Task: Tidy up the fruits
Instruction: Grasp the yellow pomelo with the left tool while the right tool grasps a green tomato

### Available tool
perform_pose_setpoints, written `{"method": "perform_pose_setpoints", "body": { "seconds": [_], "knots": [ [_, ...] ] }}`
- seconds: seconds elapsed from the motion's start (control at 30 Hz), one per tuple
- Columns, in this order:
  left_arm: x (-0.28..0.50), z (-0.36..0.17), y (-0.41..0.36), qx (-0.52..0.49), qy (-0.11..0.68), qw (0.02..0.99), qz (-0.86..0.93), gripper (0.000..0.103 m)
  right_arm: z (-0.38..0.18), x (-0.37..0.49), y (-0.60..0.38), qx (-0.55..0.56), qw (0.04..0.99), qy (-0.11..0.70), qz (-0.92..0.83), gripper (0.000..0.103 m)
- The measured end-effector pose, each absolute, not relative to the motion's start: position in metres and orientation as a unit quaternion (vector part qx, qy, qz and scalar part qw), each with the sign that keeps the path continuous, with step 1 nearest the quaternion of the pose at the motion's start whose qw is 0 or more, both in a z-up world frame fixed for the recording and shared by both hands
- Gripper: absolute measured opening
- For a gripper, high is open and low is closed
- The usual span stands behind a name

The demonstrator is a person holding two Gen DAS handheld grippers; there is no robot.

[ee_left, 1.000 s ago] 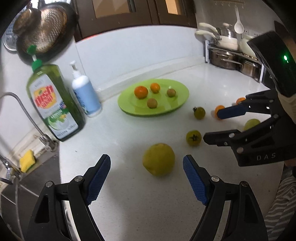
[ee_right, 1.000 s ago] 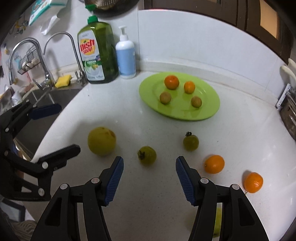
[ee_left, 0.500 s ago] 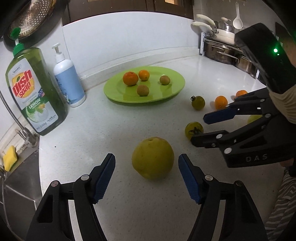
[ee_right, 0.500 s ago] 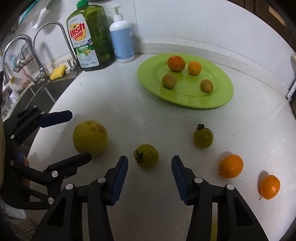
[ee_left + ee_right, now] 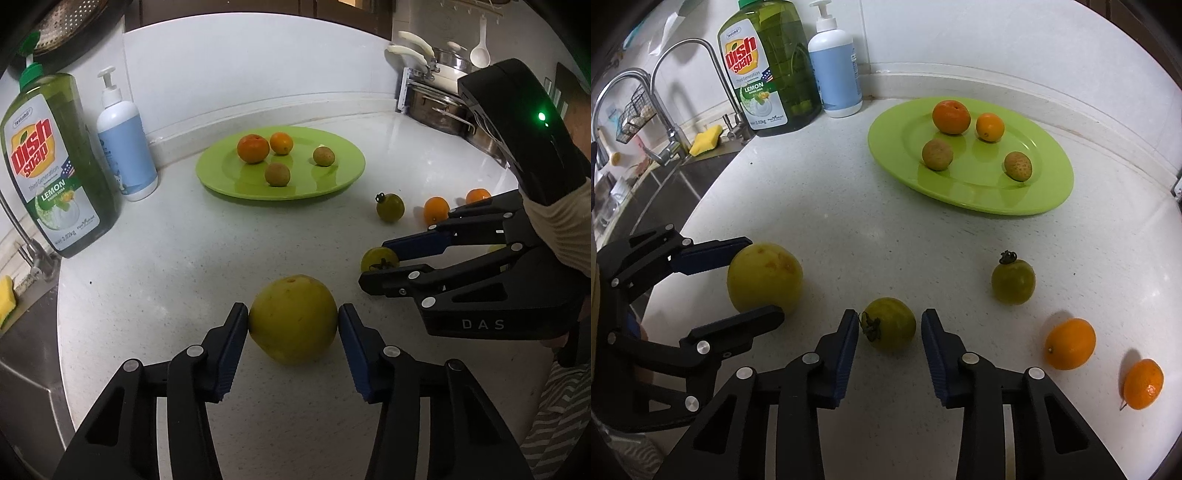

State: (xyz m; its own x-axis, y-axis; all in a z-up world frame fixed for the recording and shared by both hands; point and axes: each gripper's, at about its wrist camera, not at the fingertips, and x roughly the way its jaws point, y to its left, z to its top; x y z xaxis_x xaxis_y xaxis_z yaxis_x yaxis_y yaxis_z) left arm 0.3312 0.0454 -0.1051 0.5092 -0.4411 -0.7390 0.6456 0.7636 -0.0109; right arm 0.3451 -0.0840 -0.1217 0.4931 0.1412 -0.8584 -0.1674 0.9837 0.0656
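Both grippers [image 5: 293, 323] [image 5: 889, 328] astride fruits

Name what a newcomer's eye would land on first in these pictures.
Front and centre, the left tool has its blue pads against both sides of a large yellow fruit on the white counter. Beside it, the right tool straddles a small green tomato with gaps either side. Behind them, a bright green plate holds four small fruits.

Left tool [image 5: 293, 326] pads pressing; right tool [image 5: 890, 328] parted.
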Motion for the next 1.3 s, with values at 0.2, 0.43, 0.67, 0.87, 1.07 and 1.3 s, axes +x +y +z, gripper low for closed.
{"method": "perform_pose_setpoints", "body": {
  "seconds": [0.2, 0.43, 0.67, 0.87, 1.07, 1.3],
  "knots": [
    [0.333, -0.104, 0.047, 0.116, 0.39, 0.86, -0.307, 0.049, -0.121, 0.345, -0.084, -0.013, 0.864, 0.496, 0.09, 0.031],
    [0.331, -0.098, 0.049, 0.103, 0.385, 0.869, -0.294, 0.049, -0.117, 0.342, -0.084, -0.013, 0.869, 0.488, 0.088, 0.031],
    [0.325, -0.087, 0.048, 0.097, 0.376, 0.876, -0.287, 0.049, -0.109, 0.335, -0.087, -0.008, 0.876, 0.473, 0.089, 0.031],
    [0.317, -0.072, 0.046, 0.082, 0.367, 0.885, -0.276, 0.049, -0.095, 0.328, -0.093, 0.002, 0.886, 0.455, 0.089, 0.031],
    [0.312, -0.048, 0.038, 0.069, 0.351, 0.896, -0.263, 0.049, -0.075, 0.319, -0.107, 0.016, 0.897, 0.432, 0.09, 0.031],
    [0.317, -0.021, 0.02, 0.06, 0.326, 0.908, -0.255, 0.049, -0.048, 0.32, -0.13, 0.024, 0.912, 0.401, 0.082, 0.031]
  ]
}}
